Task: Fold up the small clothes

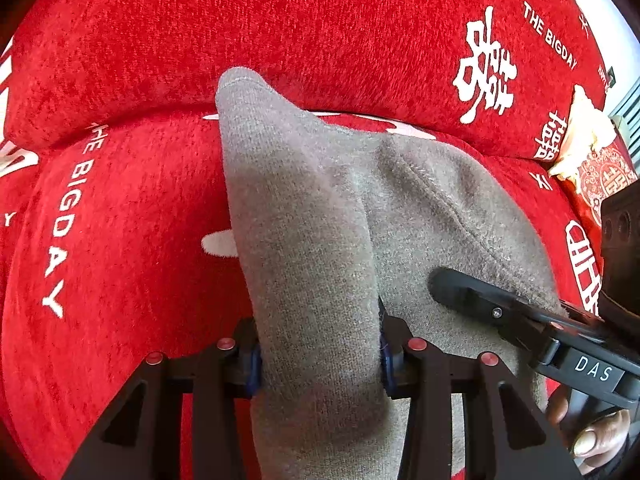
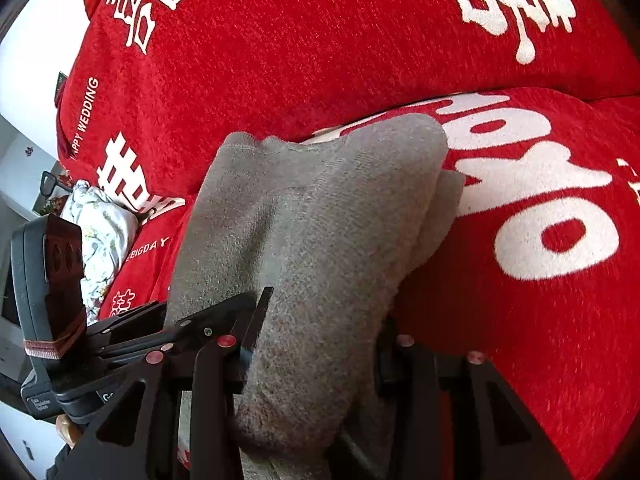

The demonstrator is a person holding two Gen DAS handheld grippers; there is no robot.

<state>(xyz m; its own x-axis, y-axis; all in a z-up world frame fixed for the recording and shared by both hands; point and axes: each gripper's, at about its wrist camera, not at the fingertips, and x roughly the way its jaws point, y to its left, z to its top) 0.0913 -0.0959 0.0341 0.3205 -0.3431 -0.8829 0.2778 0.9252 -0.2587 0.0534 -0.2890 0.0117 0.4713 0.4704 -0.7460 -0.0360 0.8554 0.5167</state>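
A small grey knitted garment lies on a red sofa seat. My left gripper is shut on a raised fold of it that stands up between the jaws. My right gripper is shut on another thick fold of the same garment, which drapes over the jaws toward the sofa back. In the left wrist view the right gripper rests on the cloth at lower right. In the right wrist view the left gripper sits at lower left, against the cloth.
The red sofa seat and back cushion carry white lettering. A cream cloth bundle lies at the sofa's far right; a floral white bundle shows at left in the right wrist view.
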